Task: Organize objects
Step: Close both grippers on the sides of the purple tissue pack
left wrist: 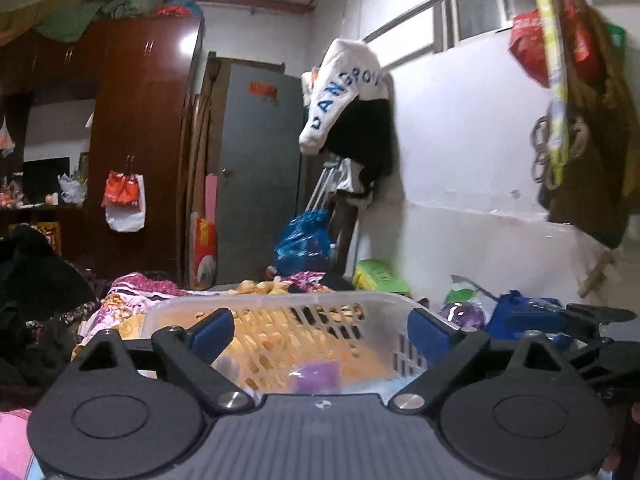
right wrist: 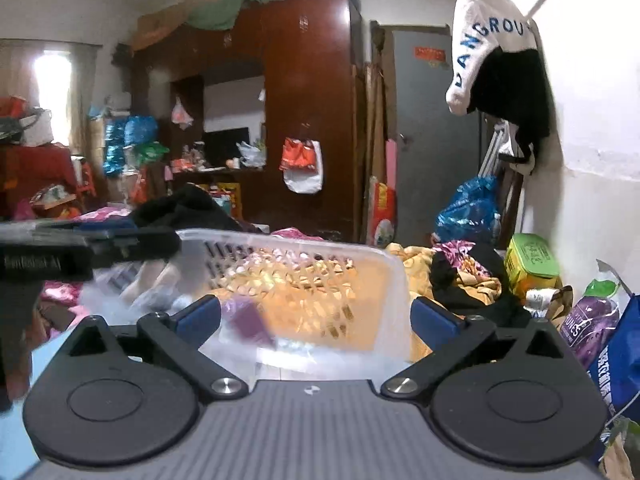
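A translucent plastic basket with slotted walls lies on the flowered bedding, right in front of both grippers. Inside it rests a small purple item, blurred. My left gripper is open, its blue pads spread wide before the basket's near end and pressing on nothing. In the right wrist view the same basket and purple item lie ahead. My right gripper is open too, with nothing gripped. The left gripper's dark body juts in over the basket's left rim.
A yellow-green box, a purple prunes bag and a blue bag crowd the right wall. Black clothing is heaped behind the basket. Further back stand a brown wardrobe and a grey door.
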`<control>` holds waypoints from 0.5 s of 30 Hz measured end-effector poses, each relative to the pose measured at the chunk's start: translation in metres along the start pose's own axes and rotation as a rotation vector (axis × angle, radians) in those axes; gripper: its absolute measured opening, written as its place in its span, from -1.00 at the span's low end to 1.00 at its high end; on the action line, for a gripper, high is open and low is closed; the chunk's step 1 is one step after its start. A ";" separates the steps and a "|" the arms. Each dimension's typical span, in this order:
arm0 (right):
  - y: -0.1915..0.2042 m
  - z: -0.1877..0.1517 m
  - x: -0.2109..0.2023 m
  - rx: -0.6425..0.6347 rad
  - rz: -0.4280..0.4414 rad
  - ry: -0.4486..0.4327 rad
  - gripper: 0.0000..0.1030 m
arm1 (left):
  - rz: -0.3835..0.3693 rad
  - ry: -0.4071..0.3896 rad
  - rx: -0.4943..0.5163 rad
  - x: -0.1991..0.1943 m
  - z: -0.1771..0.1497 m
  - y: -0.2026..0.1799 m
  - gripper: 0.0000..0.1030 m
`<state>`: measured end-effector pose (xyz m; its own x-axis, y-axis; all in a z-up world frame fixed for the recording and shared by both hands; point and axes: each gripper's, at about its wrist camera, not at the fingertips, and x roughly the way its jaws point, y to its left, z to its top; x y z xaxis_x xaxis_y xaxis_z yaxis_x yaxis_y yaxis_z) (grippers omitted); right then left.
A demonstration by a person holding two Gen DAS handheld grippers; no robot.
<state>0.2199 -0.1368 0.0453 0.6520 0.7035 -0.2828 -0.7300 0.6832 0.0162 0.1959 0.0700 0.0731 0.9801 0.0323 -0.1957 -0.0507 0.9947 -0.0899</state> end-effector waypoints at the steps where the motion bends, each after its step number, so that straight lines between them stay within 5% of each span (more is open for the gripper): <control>1: -0.006 -0.009 -0.010 0.011 0.006 0.001 1.00 | -0.004 -0.007 0.000 -0.012 -0.006 -0.002 0.85; 9: -0.047 -0.069 -0.044 0.138 0.134 0.043 1.00 | -0.092 0.022 0.000 -0.090 -0.097 -0.039 0.85; 15: -0.048 -0.071 -0.033 0.103 0.267 0.057 1.00 | -0.178 0.104 0.108 -0.091 -0.137 -0.087 0.85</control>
<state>0.2191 -0.2064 -0.0142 0.4246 0.8511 -0.3089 -0.8480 0.4933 0.1936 0.0845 -0.0331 -0.0350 0.9464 -0.1495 -0.2863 0.1477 0.9886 -0.0277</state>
